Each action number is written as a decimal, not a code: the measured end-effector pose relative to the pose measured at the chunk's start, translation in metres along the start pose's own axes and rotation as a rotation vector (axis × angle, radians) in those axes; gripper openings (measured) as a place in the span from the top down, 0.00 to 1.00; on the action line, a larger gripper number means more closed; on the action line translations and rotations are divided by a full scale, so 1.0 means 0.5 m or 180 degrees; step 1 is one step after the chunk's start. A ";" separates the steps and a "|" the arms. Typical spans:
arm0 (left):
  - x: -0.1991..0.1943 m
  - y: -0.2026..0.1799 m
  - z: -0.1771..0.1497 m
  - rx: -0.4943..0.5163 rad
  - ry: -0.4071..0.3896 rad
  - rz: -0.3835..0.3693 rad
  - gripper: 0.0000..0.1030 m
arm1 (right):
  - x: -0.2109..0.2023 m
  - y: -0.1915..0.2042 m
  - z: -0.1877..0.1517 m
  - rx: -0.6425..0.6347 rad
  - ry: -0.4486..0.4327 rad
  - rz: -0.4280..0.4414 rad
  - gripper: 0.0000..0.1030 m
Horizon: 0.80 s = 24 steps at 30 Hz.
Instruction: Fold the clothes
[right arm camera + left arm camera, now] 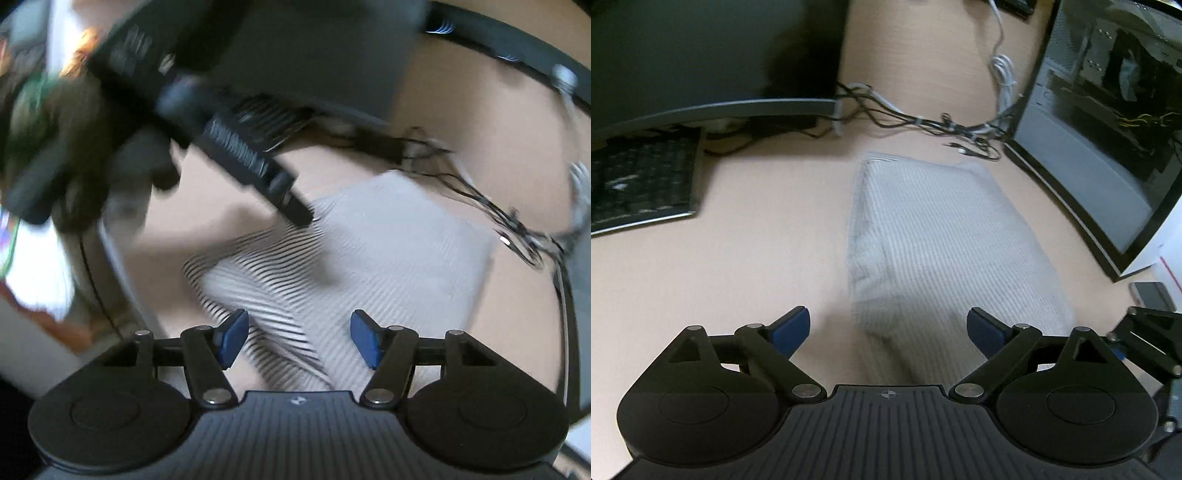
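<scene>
A white garment with thin grey stripes lies folded into a thick rectangle on the beige desk. My left gripper hovers just above its near end, open, blue pads wide apart and holding nothing. In the right wrist view the same folded garment lies ahead, and my right gripper stands open over its near edge. The left gripper crosses that view from the upper left, blurred, above the cloth. The right gripper's black linkage shows at the left view's right edge.
A black keyboard and a monitor stand at the left. A PC case with a glass side stands at the right. Tangled cables run behind the garment. A phone lies at the right edge.
</scene>
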State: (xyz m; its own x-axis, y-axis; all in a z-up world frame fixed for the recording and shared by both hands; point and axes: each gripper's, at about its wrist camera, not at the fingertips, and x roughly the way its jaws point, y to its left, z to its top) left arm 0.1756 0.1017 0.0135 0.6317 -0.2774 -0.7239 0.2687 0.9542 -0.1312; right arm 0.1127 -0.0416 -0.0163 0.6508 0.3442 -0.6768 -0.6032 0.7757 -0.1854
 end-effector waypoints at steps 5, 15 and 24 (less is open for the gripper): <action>-0.044 0.026 -0.030 0.0259 -0.0024 0.0079 0.06 | 0.029 0.026 0.011 -0.0299 0.0087 0.0057 0.38; -0.055 0.037 -0.073 0.0608 0.0214 -0.0092 0.04 | 0.026 0.037 0.014 -0.0389 0.0143 0.0163 0.42; -0.042 0.015 -0.070 0.0818 0.0256 -0.0296 0.02 | 0.044 -0.037 0.002 0.0885 0.0172 0.0256 0.62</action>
State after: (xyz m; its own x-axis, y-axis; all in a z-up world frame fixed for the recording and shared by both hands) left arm 0.1388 0.1187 0.0039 0.5387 -0.3428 -0.7696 0.5048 0.8627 -0.0309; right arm 0.1387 -0.0481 -0.0272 0.5759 0.3876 -0.7198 -0.4974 0.8649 0.0678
